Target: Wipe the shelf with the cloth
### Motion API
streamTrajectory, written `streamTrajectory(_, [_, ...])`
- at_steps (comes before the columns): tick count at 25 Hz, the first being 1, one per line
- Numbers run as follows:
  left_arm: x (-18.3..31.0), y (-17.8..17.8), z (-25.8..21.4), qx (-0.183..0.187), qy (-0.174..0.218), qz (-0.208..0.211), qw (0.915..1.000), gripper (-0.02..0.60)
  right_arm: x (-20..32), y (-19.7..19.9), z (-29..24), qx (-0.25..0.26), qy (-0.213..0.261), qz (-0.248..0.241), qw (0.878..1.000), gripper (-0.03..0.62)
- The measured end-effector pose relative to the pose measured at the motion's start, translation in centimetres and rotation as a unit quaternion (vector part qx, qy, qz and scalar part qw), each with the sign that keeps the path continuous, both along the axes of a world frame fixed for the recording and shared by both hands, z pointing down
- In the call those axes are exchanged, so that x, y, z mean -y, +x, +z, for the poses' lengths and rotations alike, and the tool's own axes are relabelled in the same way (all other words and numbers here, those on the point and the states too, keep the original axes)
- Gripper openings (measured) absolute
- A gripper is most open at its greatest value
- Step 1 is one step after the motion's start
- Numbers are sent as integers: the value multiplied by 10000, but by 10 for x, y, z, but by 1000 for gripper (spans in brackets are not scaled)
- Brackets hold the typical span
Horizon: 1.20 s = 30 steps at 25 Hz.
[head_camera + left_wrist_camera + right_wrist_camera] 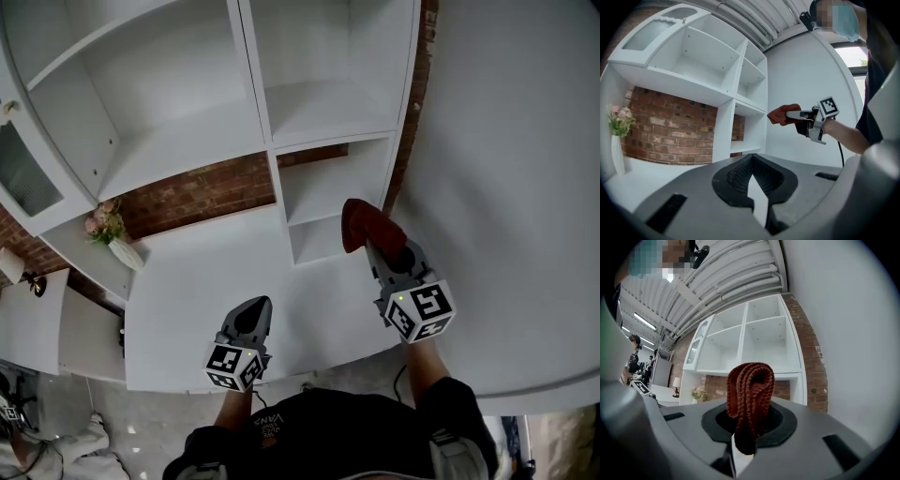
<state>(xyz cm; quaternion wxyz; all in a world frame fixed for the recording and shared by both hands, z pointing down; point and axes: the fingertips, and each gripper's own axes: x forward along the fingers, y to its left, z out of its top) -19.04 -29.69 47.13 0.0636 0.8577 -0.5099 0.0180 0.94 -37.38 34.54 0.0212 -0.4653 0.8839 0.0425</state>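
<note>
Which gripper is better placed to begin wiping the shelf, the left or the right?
Right. The right gripper is shut on the red cloth and close to the low shelf compartments. The left gripper is shut, holds nothing, and sits farther back.

A tall white open-fronted shelf unit (pixel 265 103) fills the top of the head view, with a red brick wall (pixel 202 192) behind its lowest compartments. Below it, mid-frame, lies a flat white countertop (pixel 192 309). A white vase of pink flowers (pixel 125 251) stands at the countertop's left end, against the brick. Right of centre, a rust-red knitted cloth (pixel 361 223) sits between the jaws of the right gripper (pixel 377 246), before the small lower-right compartment. The left gripper (pixel 255 309) is lower left of it, well apart, over the countertop's near edge. A plain white wall (pixel 516 187) takes the frame's right side.
</note>
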Motion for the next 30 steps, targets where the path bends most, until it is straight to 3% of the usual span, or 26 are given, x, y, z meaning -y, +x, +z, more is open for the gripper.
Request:
streamTrajectory(6, [17,-24,-2,-29,61,192,9998,5,35,-26,-55,-84,511,50,9986,69])
streamTrajectory(17, [26,-36,-3,-255,28,-91,9996,5,110,-68,-150,-881,1259,21,9881,69])
streamTrajectory(30, [40,-19,-8,-390,128,-508,9979,5,201,-125,-183,-1920,884,-461,9763,69])
